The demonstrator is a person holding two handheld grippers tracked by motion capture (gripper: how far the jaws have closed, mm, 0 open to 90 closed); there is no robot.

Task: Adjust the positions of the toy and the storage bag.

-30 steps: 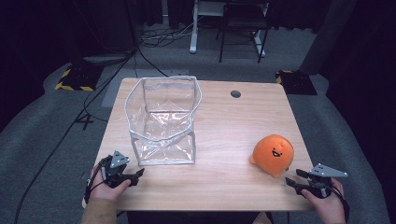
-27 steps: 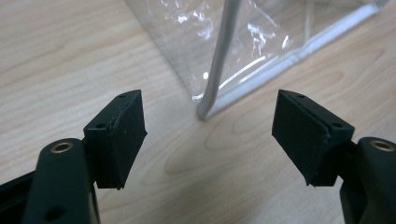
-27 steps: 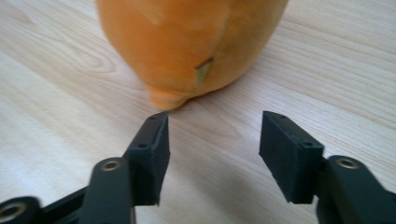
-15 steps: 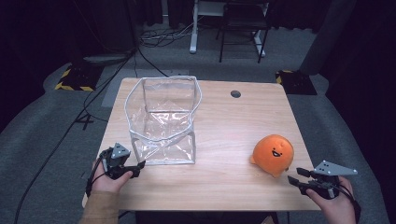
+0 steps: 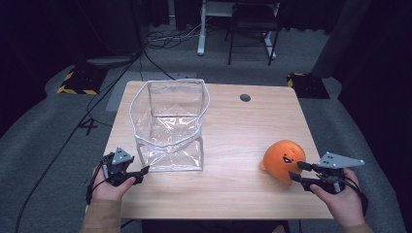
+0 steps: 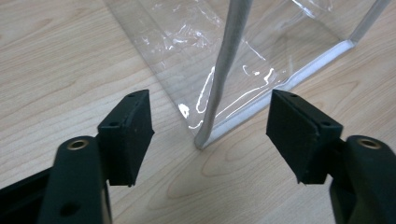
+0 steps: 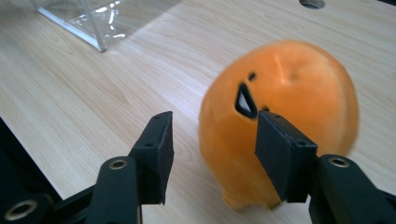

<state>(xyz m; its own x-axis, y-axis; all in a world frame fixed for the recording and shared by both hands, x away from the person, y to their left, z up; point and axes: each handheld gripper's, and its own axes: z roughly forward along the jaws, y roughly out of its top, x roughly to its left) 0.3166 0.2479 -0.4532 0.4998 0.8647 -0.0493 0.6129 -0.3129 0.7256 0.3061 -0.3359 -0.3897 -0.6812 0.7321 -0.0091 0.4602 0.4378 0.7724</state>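
Dark room, grey carpet, a wooden table in the middle. Clear plastic bag stands open at its left; orange plush sits near the right edge. Left gripper, just narrowing, gapes at the bag's corner. Right gripper spread beside the plush, gripping nothing.

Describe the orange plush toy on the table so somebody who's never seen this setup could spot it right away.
Start at the wooden table; a clear plastic bag stands open on its left half. Go to the near right corner, just ahead of the right tongs. The orange plush toy sits there: a round, soft ball with a small dark smiling face, the only colourful thing on the tabletop.
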